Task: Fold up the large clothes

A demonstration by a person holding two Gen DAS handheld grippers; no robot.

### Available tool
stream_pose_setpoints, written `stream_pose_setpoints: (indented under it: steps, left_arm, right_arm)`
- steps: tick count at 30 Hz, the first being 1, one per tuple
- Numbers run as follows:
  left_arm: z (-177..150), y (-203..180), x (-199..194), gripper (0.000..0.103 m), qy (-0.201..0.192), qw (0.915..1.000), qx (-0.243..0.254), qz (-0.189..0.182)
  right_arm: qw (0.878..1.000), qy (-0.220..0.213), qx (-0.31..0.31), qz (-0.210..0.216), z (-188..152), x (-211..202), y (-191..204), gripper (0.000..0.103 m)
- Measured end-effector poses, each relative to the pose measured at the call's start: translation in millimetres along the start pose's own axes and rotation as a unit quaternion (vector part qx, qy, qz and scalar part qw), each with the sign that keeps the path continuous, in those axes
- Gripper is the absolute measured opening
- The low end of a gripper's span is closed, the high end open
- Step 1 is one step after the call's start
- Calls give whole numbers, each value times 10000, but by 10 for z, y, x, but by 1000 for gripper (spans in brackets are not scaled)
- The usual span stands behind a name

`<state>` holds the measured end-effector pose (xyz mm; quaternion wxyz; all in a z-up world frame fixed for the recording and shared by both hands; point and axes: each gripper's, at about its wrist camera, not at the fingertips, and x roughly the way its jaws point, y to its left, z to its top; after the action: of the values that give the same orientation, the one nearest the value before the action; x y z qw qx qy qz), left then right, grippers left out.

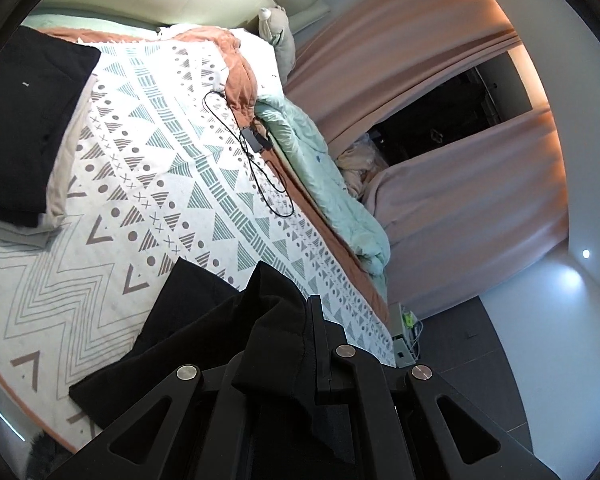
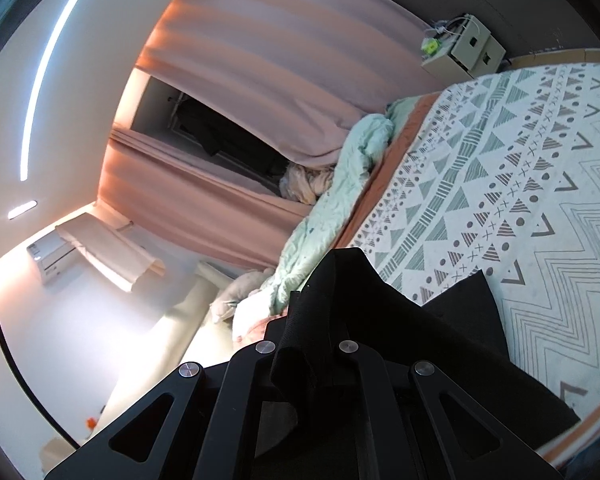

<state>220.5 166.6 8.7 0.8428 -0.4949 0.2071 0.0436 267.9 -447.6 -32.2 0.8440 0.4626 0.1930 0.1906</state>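
Black garment [image 1: 204, 344] pinched in both claws.

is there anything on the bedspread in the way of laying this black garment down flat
Mostly no: both hand-held grippers, left and right, are shut on the black garment, and the patterned bedspread just beyond it looks bare. Further off lie a black cable with a small device and a folded dark stack.
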Motion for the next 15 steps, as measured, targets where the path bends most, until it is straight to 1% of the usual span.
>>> stream_pose_setpoints:
  steps: [3, 9, 15]
  left_arm:
    - [33, 86, 245, 2, 77, 9999, -64, 95]
    - [91, 306, 792, 2, 273, 9987, -148, 396]
    - [127, 490, 1288, 2, 385, 9976, -168, 558]
  right_arm:
    - [9999, 42, 76, -126, 21, 200, -132, 4]
    - [9994, 131, 114, -306, 24, 603, -393, 4]
    - [9979, 246, 196, -562, 16, 974, -685, 4]
